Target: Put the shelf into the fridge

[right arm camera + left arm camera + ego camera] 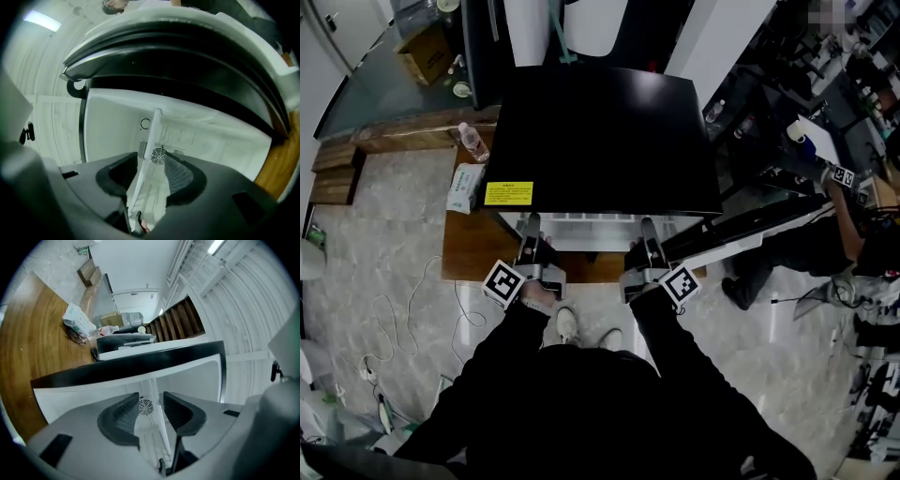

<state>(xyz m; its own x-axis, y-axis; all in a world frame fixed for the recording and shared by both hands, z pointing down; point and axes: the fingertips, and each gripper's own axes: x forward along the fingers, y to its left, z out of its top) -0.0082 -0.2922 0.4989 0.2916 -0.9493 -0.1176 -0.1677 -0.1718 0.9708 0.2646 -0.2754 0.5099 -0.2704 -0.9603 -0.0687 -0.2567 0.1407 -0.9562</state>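
The black fridge (600, 131) stands on a low wooden platform with its door (750, 234) swung open to the right. Both grippers reach into its white interior at the front. The white shelf (581, 223) lies inside between them. In the left gripper view the shelf (159, 425) shows edge-on as a thin white strip between the pads of my left gripper (151, 404), with a gap on each side. My right gripper (150, 173) also straddles the shelf's edge (151, 140), its pads standing off it. In the head view the left gripper (530, 225) and right gripper (649, 225) are both open.
The wooden platform (469, 253) carries a tissue pack (466, 187) and a bottle (473, 141) left of the fridge. Cables (403, 319) trail over the floor at the left. Another person (853, 234) is at the right. A round fan grille (158, 155) sits on the fridge's back wall.
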